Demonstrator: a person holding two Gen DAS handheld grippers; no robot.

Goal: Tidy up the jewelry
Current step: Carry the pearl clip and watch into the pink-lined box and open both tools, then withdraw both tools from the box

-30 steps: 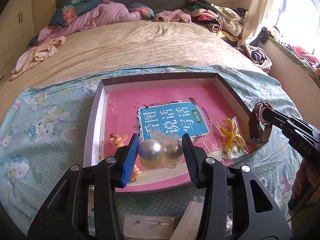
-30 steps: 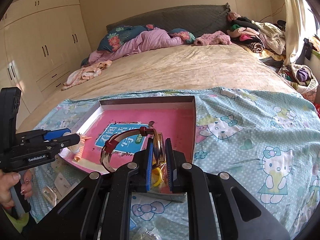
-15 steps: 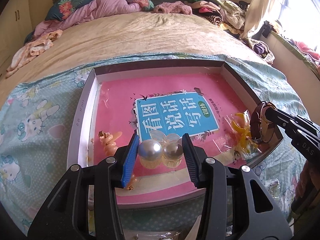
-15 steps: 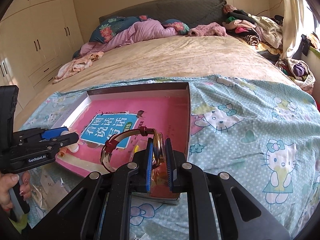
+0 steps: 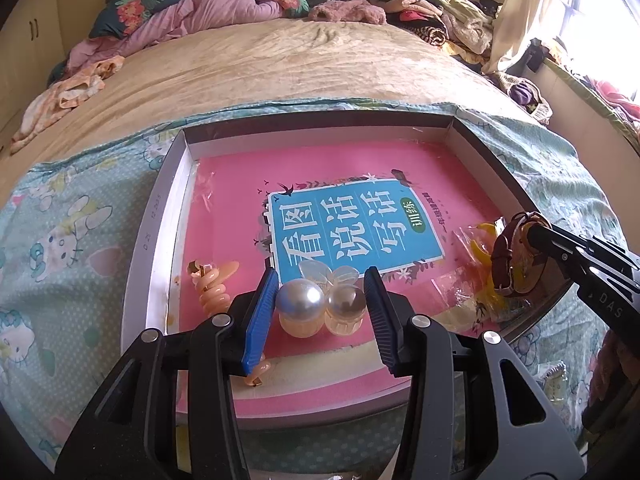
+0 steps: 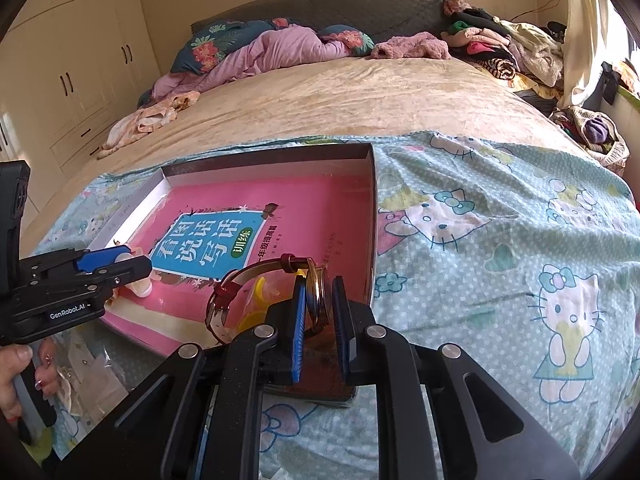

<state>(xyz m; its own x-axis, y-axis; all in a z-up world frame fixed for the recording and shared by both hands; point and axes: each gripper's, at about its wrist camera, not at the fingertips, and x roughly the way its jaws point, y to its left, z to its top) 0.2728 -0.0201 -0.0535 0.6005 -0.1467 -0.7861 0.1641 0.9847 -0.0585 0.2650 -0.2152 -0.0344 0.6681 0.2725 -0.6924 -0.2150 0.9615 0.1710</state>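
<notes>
A shallow box lid (image 5: 160,232) with a pink book (image 5: 352,184) in it lies on the Hello Kitty sheet. My left gripper (image 5: 320,308) is shut on a hair clip with two pearl balls (image 5: 320,304), held over the box's near part. My right gripper (image 6: 318,316) is shut on a gold watch with a brown strap (image 6: 312,292); it also shows in the left wrist view (image 5: 512,256), over the box's near right corner. An orange spiral hair tie (image 5: 212,284) lies in the box at the left. A yellow piece in a clear bag (image 5: 480,248) lies under the watch.
Clear plastic bags (image 6: 88,376) lie on the sheet in front of the box. A heap of clothes (image 6: 500,52) and pillows (image 6: 248,52) sit at the head of the bed. Wardrobes (image 6: 72,72) stand on the left.
Both grippers have moved forward over the box with their loads. The watch now hangs over the box's near right corner, above the yellow piece.
</notes>
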